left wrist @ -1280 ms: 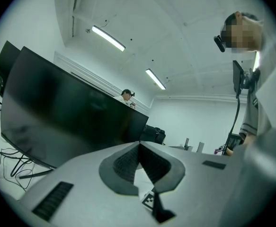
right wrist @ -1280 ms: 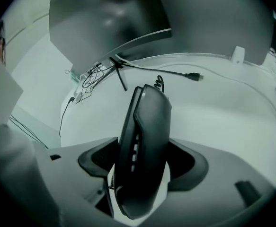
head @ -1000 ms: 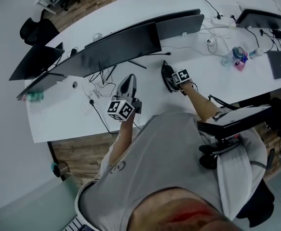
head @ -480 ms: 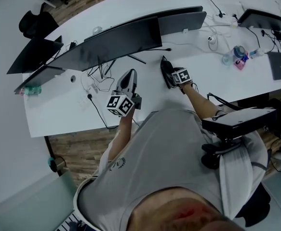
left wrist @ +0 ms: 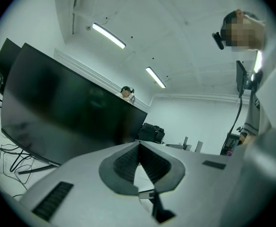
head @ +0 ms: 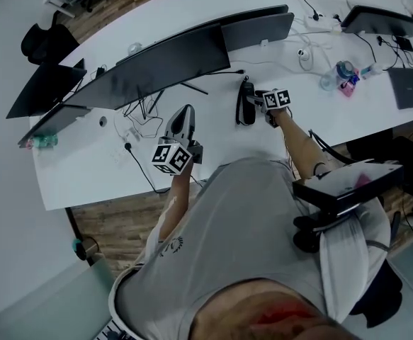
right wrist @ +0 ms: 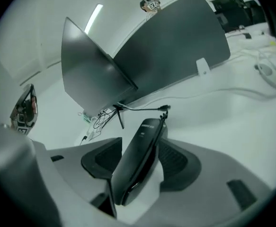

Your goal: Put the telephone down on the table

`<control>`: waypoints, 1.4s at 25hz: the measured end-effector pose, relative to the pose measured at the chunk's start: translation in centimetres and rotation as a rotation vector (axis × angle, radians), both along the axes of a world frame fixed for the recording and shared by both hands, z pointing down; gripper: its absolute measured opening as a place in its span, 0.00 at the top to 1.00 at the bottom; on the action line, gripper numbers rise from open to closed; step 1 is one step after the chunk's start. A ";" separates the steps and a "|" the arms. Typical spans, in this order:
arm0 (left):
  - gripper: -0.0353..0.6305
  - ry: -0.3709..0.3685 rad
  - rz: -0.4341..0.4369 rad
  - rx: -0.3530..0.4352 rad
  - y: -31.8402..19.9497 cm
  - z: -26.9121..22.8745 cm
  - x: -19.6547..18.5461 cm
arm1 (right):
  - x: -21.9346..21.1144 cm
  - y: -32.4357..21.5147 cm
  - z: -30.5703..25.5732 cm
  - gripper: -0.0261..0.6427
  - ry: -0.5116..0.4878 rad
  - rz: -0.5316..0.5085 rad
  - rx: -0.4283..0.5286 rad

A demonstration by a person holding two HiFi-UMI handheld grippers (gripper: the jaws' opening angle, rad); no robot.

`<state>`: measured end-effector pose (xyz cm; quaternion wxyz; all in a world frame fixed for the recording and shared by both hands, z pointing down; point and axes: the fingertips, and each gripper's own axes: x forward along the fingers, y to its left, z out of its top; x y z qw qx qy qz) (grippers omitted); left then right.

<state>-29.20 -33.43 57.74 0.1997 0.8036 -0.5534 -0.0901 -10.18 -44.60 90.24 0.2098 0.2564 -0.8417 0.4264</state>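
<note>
Across the white tabletop [head: 78, 168], a long dark monitor [head: 163, 66] walls the far side, and bare room runs from it to the near edge. The right tool [head: 250, 105], its jaws just closing, grips the tilted black telephone [right wrist: 138, 160] before the monitor. The left tool [head: 183, 121] hovers pinched together, empty.

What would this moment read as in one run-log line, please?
right gripper: jaws just closed further, gripping telephone | left gripper: shut, empty | table: telephone not yet released

telephone [right wrist: 137, 157] print unreadable, desk clutter [head: 344, 75] indistinct
</note>
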 end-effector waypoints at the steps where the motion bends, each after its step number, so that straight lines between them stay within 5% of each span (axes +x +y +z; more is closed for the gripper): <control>1: 0.93 0.001 0.004 0.003 -0.1 0.1 0.1 | 0.2 -0.5 -0.4 0.59 0.035 0.008 0.029; 4: 0.93 -0.003 0.009 0.010 -0.2 0.2 0.5 | 0.6 -1.0 -2.4 0.59 0.159 0.005 0.115; 7: 0.93 -0.029 0.021 0.025 -0.5 -0.5 1.2 | 0.3 -1.7 -7.2 0.59 0.171 0.035 0.192; 14: 0.93 -0.125 0.006 0.141 -1.9 -4.8 1.7 | 2.2 -5.2 -27.0 0.64 -0.012 0.357 0.591; 16: 0.93 -0.138 -0.006 0.201 -1.8 -6.8 1.7 | 2.8 -4.7 -32.5 0.64 -0.071 0.380 0.686; 19: 0.93 -0.149 -0.023 0.296 -1.6 -10.3 1.8 | 4.1 -3.1 -39.9 0.85 -0.131 0.383 0.800; 23: 0.93 -0.162 -0.032 0.387 -1.0 -14.3 1.5 | 5.0 -0.5 -47.3 0.94 -0.187 0.369 0.923; 35: 0.93 -0.160 0.077 0.412 -1.2 -14.8 2.6 | 3.3 3.0 -48.7 0.94 -0.163 0.289 0.931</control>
